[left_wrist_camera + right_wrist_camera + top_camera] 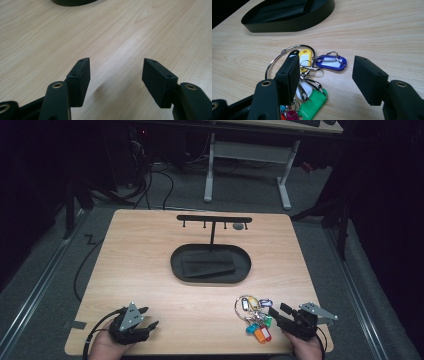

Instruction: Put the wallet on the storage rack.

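A bunch of keys with coloured tags lies on a metal ring near the front right of the wooden table. My right gripper sits just right of it, open. In the right gripper view its left jaw hangs over the ring and the yellow tag. The blue tag lies ahead between the jaws, and the green tag lies below them. Nothing is gripped. My left gripper rests at the front left, open over bare wood.
A black oval tray with a dark pad inside sits mid-table, its wall also near the top of the right gripper view. Behind it stands a black hook rack with a small grey item hanging. A white-legged desk stands beyond.
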Tool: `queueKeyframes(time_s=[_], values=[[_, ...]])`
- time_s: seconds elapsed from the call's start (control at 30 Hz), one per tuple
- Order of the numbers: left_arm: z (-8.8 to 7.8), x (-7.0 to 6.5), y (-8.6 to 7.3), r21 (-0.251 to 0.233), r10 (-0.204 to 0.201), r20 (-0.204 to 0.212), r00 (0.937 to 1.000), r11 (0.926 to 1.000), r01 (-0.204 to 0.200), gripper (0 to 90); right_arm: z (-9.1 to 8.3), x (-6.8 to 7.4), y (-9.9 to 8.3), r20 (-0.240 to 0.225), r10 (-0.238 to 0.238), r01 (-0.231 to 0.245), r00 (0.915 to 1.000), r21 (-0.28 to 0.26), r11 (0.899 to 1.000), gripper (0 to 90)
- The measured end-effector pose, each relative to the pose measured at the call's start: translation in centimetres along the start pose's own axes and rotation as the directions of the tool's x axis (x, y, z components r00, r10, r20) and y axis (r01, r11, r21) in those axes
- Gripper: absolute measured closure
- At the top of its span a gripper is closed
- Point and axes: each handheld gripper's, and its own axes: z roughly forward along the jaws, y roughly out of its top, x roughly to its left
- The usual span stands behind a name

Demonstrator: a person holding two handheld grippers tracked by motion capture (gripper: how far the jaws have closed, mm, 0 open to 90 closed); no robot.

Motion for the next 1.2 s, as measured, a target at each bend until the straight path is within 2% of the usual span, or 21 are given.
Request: queueKeyframes(time_s=[0.07, 0.17, 0.3, 0.37, 0.43, 0.5, 0.57, 0.67, 0.73, 0.83, 0.93, 1.0, 1.1, 1.2], values=[[-0.1, 0.5, 0.0, -0.016, -0.041, 0.003, 0.9991, 0.999, 0.041, 38.6, 0.0, 0.0, 0.0, 0.007, -0.006, 0.006, 1.0, -0.003, 1.0, 38.8], [-0.2, 0.7, 0.2, -0.025, -0.025, -0.015, 0.9996, 0.9994, 0.024, 38.3, 0.1, 0.2, 0.0, 0.021, -0.028, 0.028, 0.9994, 0.0, 1.0, 38.7], [-0.1, 0.9, 0.1, -0.023, -0.02, -0.005, 0.9998, 0.9995, 0.02, 36.3, 0.2, 0.3, -0.1, 0.036, -0.038, 0.038, 0.9986, 0.006, 0.999, 38.7], [-0.1, 0.9, 0.1, -0.018, -0.011, 0.016, 0.9998, 0.9998, 0.012, 34.4, 0.2, 0.4, -0.1, 0.039, -0.043, 0.043, 0.9983, 0.007, 0.999, 38.7], [-0.1, 0.9, 0.1, -0.034, 0.0, 0.022, 0.9998, 0.9994, 0.0, 32.8, 0.4, 0.6, -0.1, 0.054, -0.069, 0.069, 0.9961, 0.011, 0.998, 38.7], [-0.3, 0.9, 0.2, -0.049, -0.002, 0.025, 0.9997, 0.9988, 0.003, 32.8, 0.7, 0.8, 0.0, 0.061, -0.093, 0.092, 0.9938, 0.024, 0.995, 38.5], [-0.4, 1.0, 0.2, -0.073, -0.008, 0.023, 0.9997, 0.9973, 0.009, 33.1, 1.0, 1.2, 0.0, 0.063, -0.099, 0.097, 0.9931, 0.034, 0.995, 37.2], [-0.4, 1.4, 0.2, -0.077, -0.025, 0.039, 0.9989, 0.9967, 0.028, 32.8, 1.3, 1.9, 0.4, 0.075, -0.129, 0.127, 0.9887, 0.032, 0.991, 33.2], [-0.4, 1.6, 0.1, -0.062, -0.037, 0.047, 0.9982, 0.9973, 0.04, 31.8, 1.5, 2.4, 0.6, 0.084, -0.155, 0.152, 0.9844, 0.037, 0.988, 30.2], [-0.7, 1.9, 0.0, -0.064, -0.045, 0.053, 0.9976, 0.9967, 0.049, 31.6, 1.7, 3.0, 1.1, 0.09, -0.172, 0.167, 0.9809, 0.064, 0.984, 31.1], [-0.9, 2.1, 0.0, -0.075, -0.052, 0.055, 0.9971, 0.9956, 0.056, 31.7, 2.2, 4.1, 1.3, 0.085, -0.213, 0.202, 0.9734, 0.117, 0.972, 31.8], [-1.0, 2.2, 0.1, -0.081, -0.054, 0.072, 0.996, 0.9949, 0.059, 34.6, 2.4, 4.6, 1.4, 0.08, -0.223, 0.211, 0.9715, 0.137, 0.968, 32.0], [-1.0, 2.2, 0.3, -0.083, -0.044, 0.08, 0.9958, 0.9952, 0.051, 35.0, 2.8, 5.5, 1.6, 0.084, -0.261, 0.242, 0.9617, 0.19, 0.952, 32.3], [-0.7, 2.1, 0.3, -0.077, -0.037, 0.086, 0.9956, 0.9961, 0.043, 34.0, 2.9, 6.0, 2.1, 0.084, -0.28, 0.253, 0.9562, 0.246, 0.936, 31.5]])
